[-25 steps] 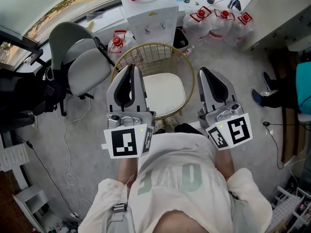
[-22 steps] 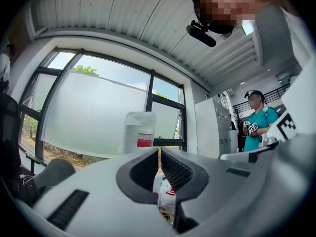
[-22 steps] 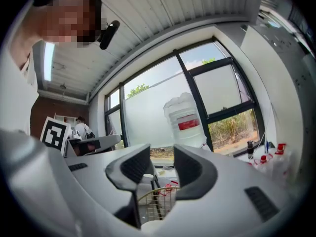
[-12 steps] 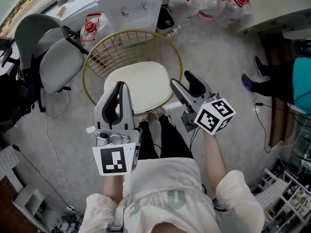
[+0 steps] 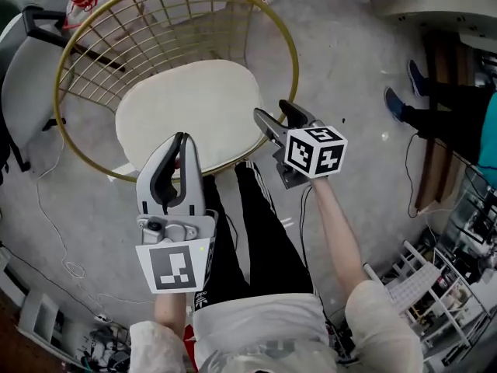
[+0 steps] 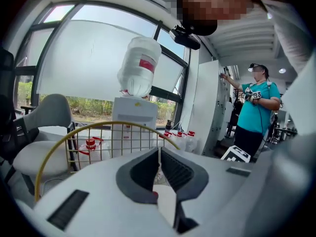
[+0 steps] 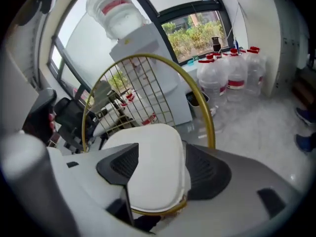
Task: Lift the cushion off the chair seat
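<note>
The cushion is lying flat on the chair seat, inside the gold wire rim. Nothing is lifted yet, so the whole task is waiting to be done.

The right gripper is hovering just beside the cushion's near right edge and pointing down at it. Its jaws have just been opening and are standing spread wide. In the right gripper view the cushion is showing in the gap between them, but the pads are not pressing on it.

The left gripper is hanging near the cushion's front edge, jaws pressed together on nothing.

What is left, as I judge it — working the spread jaws around the edge, closing on it, and raising the cushion clear of the seat.
</note>
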`<state>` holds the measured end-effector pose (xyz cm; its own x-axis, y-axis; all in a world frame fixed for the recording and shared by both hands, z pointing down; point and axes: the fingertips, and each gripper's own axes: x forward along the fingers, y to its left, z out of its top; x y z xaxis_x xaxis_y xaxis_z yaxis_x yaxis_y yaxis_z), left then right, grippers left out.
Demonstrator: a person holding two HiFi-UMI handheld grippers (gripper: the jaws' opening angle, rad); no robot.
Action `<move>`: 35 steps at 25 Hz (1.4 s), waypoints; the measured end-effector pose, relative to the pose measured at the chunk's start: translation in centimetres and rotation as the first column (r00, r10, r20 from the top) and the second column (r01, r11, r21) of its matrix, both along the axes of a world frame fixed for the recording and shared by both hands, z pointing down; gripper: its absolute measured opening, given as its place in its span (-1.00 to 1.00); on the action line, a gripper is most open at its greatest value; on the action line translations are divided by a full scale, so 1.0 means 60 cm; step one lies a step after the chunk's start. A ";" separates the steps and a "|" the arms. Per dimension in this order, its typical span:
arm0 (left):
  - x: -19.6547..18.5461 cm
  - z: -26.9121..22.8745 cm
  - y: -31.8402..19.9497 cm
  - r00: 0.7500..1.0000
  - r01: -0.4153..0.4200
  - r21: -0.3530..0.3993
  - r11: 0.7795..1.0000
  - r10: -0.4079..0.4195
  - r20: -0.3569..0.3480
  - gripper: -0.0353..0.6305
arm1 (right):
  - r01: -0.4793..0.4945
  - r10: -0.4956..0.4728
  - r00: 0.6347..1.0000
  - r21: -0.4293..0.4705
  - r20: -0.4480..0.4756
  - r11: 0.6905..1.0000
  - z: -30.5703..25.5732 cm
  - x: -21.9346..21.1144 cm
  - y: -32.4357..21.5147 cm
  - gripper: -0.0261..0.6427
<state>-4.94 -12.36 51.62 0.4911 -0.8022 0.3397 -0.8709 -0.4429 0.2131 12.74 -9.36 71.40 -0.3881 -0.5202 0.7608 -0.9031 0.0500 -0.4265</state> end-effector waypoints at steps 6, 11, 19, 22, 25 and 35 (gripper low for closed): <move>-0.012 0.065 0.028 1.000 -0.013 -0.058 0.998 0.015 0.021 -0.81 | -0.022 0.016 0.999 -0.121 -0.051 0.992 0.087 -0.001 0.011 -0.07; -0.024 0.083 0.028 1.000 -0.004 -0.067 0.998 0.006 0.030 -0.81 | -0.026 0.006 0.994 -0.178 -0.110 0.984 0.121 -0.019 0.008 -0.07; -0.012 0.070 0.018 0.999 -0.034 -0.055 0.998 0.034 0.009 -0.81 | -0.093 0.051 0.983 -0.238 -0.177 0.967 0.157 -0.025 -0.006 -0.07; -0.017 0.078 0.020 0.999 -0.044 -0.064 0.997 0.045 0.013 -0.81 | -0.147 0.097 0.977 -0.272 -0.188 0.951 0.165 -0.020 -0.004 -0.07; -0.023 0.090 0.023 0.999 -0.042 -0.090 0.995 0.044 0.016 -0.81 | -0.210 0.154 0.966 -0.288 -0.207 0.934 0.181 -0.021 -0.005 -0.07; -0.043 0.111 0.022 0.999 -0.037 -0.131 0.991 0.040 0.015 -0.81 | -0.238 0.199 0.956 -0.174 -0.215 0.956 0.166 -0.010 -0.003 -0.37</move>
<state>-7.50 -11.05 58.26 0.5140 -0.7310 0.4489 -0.8577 -0.4456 0.2565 12.15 -9.53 81.34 -0.1175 -0.4093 0.9048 -0.9483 -0.2243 -0.2246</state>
